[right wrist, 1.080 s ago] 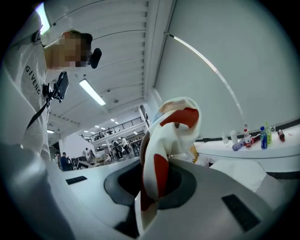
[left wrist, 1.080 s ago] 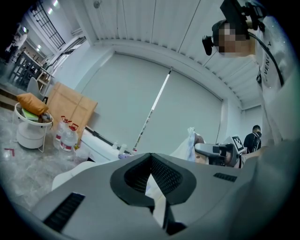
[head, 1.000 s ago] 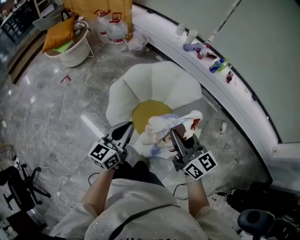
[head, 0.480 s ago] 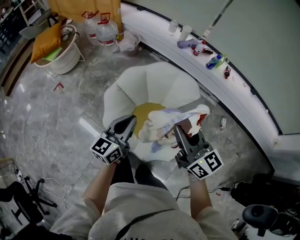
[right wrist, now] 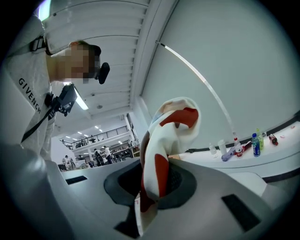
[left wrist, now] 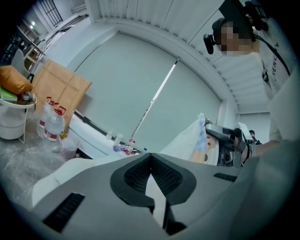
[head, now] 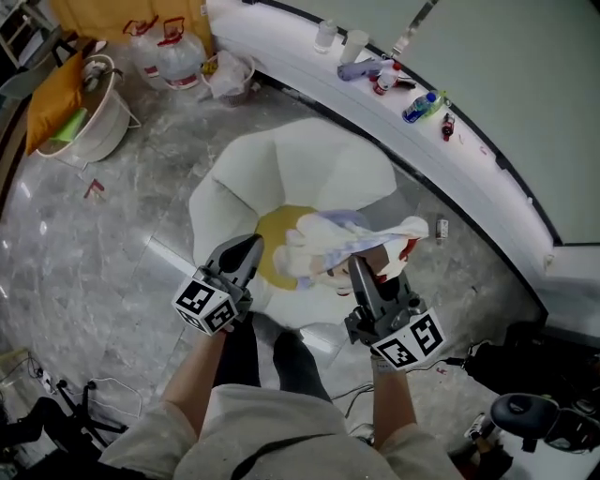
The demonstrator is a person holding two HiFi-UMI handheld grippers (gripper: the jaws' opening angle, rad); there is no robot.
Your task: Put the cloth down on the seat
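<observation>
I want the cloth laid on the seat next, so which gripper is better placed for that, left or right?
Right. The right gripper is clamped on the red-and-white cloth, which hangs just over the chair's yellow seat cushion. The left gripper is shut and empty beside it.

- Glossy grey veined marble floor [head: 112, 234] spreads out to the left of the left claw [head: 244, 255] and behind both claws.
- A curved white ledge [head: 487, 178] sweeps past ahead of the right claw [head: 359, 270] and off to its right, below a pale grey-green wall [head: 525, 75].
- Two clear cups [head: 339, 39] and small bottles [head: 419, 106] stand on that ledge; a thin rod [head: 412, 23] leans on the wall just beside them.
- Far ahead-left of the left claw stand water jugs [head: 178, 64] and a white tub [head: 89, 122] holding an orange cushion [head: 52, 94].
- Black cables [head: 56, 412] lie behind the left claw; a black wheeled base [head: 525, 417] sits behind-right of the right claw.
- Above is a white slatted ceiling [right wrist: 117, 42]; a railed, strip-lit mezzanine [right wrist: 98, 136] lies left of the right claw.
</observation>
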